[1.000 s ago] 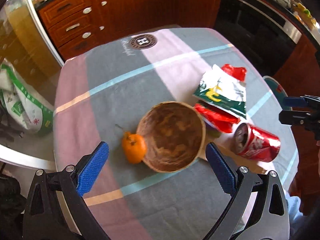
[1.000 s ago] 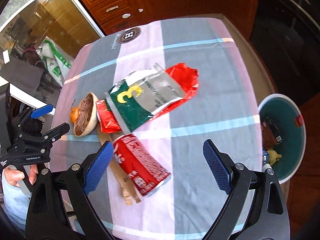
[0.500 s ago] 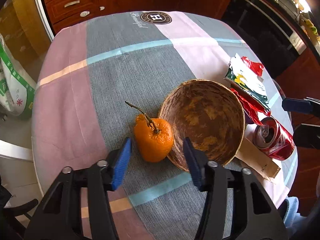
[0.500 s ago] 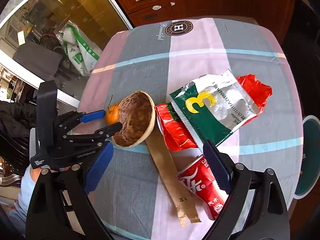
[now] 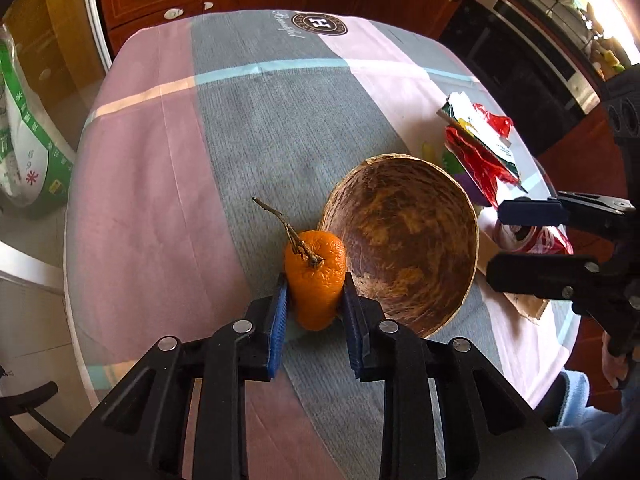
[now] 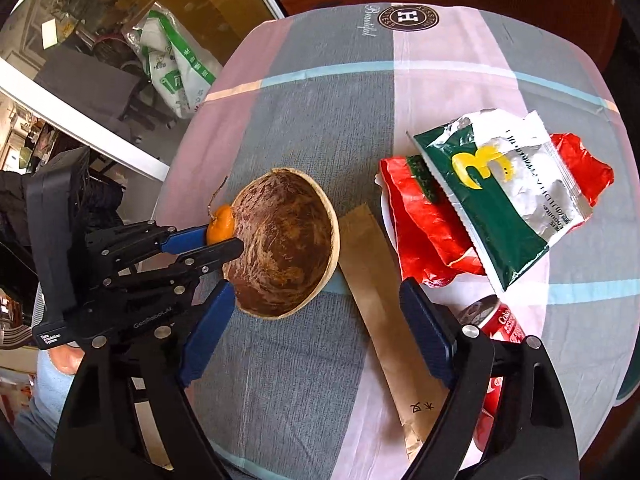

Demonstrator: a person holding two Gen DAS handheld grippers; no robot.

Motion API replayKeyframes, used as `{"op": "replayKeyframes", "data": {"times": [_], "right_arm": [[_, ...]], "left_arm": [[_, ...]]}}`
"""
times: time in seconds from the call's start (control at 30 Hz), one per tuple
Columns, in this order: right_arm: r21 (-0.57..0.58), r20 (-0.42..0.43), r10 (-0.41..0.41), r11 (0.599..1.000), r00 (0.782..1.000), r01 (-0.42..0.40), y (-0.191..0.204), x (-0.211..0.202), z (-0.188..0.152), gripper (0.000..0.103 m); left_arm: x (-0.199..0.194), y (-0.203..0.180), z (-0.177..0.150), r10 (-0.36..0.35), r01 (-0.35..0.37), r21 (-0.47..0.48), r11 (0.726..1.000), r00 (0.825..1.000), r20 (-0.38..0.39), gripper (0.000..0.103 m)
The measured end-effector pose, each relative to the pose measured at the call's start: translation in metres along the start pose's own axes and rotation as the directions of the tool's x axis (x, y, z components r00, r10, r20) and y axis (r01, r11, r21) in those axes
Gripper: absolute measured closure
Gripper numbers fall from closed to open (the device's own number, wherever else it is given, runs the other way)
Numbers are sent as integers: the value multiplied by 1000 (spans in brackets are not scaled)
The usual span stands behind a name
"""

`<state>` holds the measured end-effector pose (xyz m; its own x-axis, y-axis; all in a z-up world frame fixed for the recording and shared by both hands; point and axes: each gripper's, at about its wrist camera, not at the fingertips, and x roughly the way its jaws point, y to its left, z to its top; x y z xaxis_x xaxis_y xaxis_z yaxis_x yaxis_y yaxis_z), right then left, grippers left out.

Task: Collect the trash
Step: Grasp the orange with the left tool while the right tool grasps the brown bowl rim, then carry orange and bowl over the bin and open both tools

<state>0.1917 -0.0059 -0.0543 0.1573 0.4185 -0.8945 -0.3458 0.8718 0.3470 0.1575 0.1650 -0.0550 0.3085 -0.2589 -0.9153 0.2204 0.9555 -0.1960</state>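
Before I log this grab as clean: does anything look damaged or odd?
Yes. The orange is squashed narrow between the left gripper pads, its skin wrinkled. It sits against the tilted brown bowl.

Your counter (image 6: 304,380) is round and draped in a cloth of pink and grey blocks crossed by pale blue and cream stripes, with a round dark emblem bearing an "H" (image 6: 409,18) at its far edge. Take the brown half-shell bowl (image 6: 286,246) as your landmark. Touching its left side lies a small orange tangerine with a dry twig stem (image 5: 316,274). Just right of the bowl you have a long flat brown paper sleeve (image 6: 384,308). Further right lie a crumpled red wrapper (image 6: 428,228), a green, silver and white snack bag (image 6: 504,192) overlapping it, and nearer you a red drinks can on its side (image 6: 500,322).
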Motion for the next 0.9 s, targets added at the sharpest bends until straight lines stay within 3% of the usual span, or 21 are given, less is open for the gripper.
{"op": "replayKeyframes", "data": {"times": [0.23, 0.3, 0.57, 0.63, 0.67, 0.8, 0.9], "right_arm": [[-66, -22, -24, 998, 999, 23, 14, 23, 5, 51], [-94, -31, -22, 995, 999, 19, 21, 31, 7, 68], [-78, -55, -7, 997, 998, 3, 24, 49, 8, 70], [-93, -48, -26, 995, 998, 21, 26, 47, 4, 78], [-103, -38, -42, 994, 998, 38, 27, 45, 3, 89], [-121, -8, -64, 991, 998, 63, 24, 32, -5, 92], [-124, 9, -74, 989, 997, 74, 20, 21, -10, 94]], "left_arm": [[-6, 5, -17, -19, 19, -6, 1000, 1000, 0, 77], [-6, 8, -17, -29, 29, -19, 999, 1000, -1, 76], [-6, 8, -16, -17, 17, -43, 999, 1000, 1, 75], [-9, 7, -17, 2, -1, -51, 999, 1000, 12, 76], [-11, 9, -17, 6, -5, -64, 998, 1000, 17, 76], [-26, 22, -21, -24, 30, -132, 991, 998, 52, 76], [-34, 21, -25, 14, -5, -136, 991, 998, 66, 77]]}}
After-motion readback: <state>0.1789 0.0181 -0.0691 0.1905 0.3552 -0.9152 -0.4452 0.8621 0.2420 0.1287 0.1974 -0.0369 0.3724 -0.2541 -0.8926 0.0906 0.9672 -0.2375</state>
